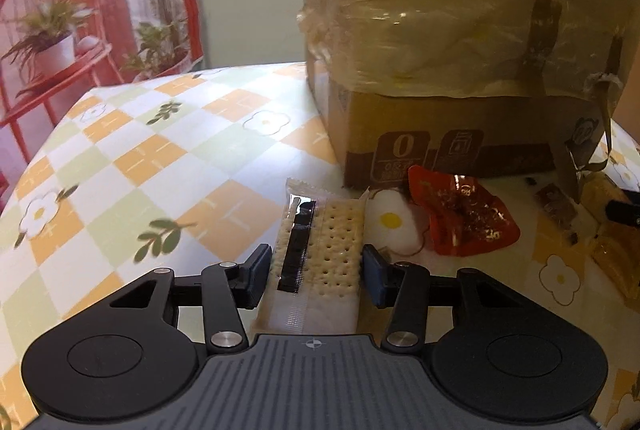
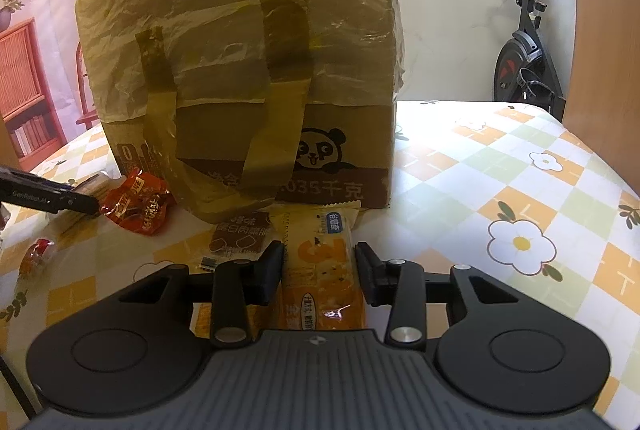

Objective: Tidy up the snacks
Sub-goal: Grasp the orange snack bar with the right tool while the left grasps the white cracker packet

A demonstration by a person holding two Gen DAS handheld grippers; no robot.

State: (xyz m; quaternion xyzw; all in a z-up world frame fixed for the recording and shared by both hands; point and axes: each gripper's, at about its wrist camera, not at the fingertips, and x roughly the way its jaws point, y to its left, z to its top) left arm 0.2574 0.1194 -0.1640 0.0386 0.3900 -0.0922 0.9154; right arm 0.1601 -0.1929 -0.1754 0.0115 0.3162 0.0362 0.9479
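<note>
Left gripper (image 1: 316, 272) is pinching a clear cracker pack (image 1: 320, 250) between both fingers, and the right gripper (image 2: 319, 272) is clamped on an orange snack pack (image 2: 322, 270); both packs lie on the checkered table (image 1: 168, 158) right in front of the taped cardboard box (image 2: 248, 70)

Snack packets (image 1: 464, 218) lie on the table (image 1: 160, 158) before the cardboard box (image 1: 440, 30).

The cardboard box (image 1: 460, 30) is cut off by the top edge at 12 o'clock in both wrist views. The cracker packet (image 1: 316, 262) and orange snack packet (image 2: 324, 270) have near ends hidden under gripper bodies. At 3 o'clock, the yellow packets (image 1: 616, 254) are blurred.
</note>
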